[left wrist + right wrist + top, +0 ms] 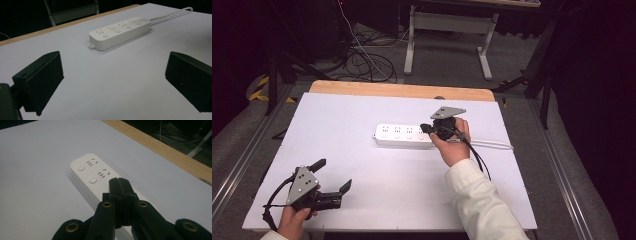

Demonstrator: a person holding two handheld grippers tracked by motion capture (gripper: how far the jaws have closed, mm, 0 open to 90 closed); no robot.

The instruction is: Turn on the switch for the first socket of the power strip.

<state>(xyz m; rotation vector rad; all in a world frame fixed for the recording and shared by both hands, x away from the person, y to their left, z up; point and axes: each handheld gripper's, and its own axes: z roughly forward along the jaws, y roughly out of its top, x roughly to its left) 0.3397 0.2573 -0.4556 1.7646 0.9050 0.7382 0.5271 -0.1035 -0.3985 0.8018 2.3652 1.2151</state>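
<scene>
Power strip [404,135], white, no legible writing, closed right claw [428,128] above it

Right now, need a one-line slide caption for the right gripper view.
Right claw, jaws shut and empty, poised over the white power strip on the white table.

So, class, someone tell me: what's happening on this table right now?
A person works at a white table with a gripper in each hand. The right gripper, its jaws shut with nothing between them, is over the cable end of a white power strip, near its push buttons. The left gripper is open near the table's front left corner, well apart from the strip. Nothing is plugged in.
</scene>
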